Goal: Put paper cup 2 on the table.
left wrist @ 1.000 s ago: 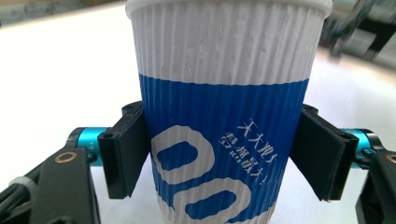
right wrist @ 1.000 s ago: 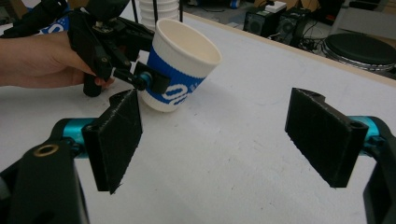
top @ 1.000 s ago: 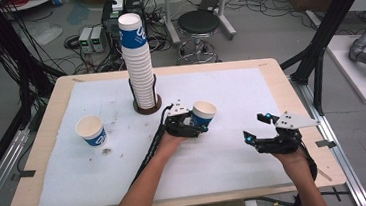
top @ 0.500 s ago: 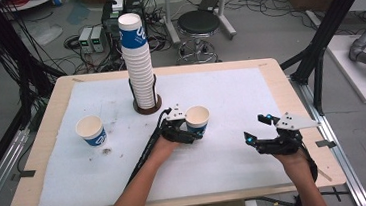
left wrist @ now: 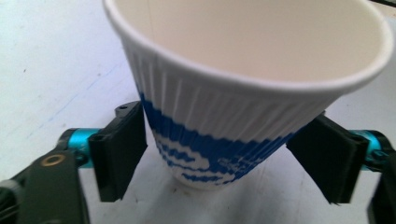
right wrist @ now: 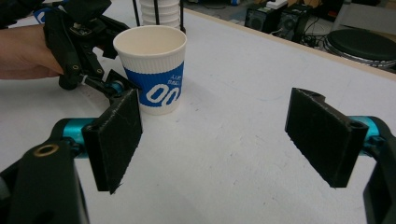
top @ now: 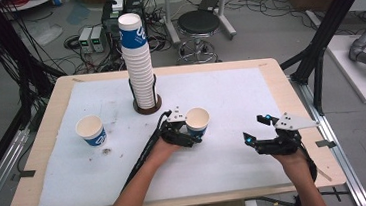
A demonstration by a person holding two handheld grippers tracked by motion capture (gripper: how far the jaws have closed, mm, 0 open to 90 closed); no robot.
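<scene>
The right gripper [right wrist: 224, 140] spreads its two black jaws wide over the white table cover [right wrist: 243, 154], with nothing between them. At about eleven o'clock from the gap stands an upright paper cup [right wrist: 154, 70], white with a blue band. The left gripper [right wrist: 114, 81] reaches in from ten o'clock, held by a hand [right wrist: 23, 51], one jaw beside the cup's lower wall. At twelve o'clock stands the cup stack [right wrist: 161, 13].

I'm seeing a tall stack of cups [top: 139, 61] standing in a round holder [top: 148, 107] toward the back of the table [top: 268, 70], whose white mat [top: 230, 89] is lying flat. A lone blue-and-white cup [top: 91, 130] is sitting upright well to the left, and a black stool [top: 199, 24] is standing on the floor beyond.
</scene>
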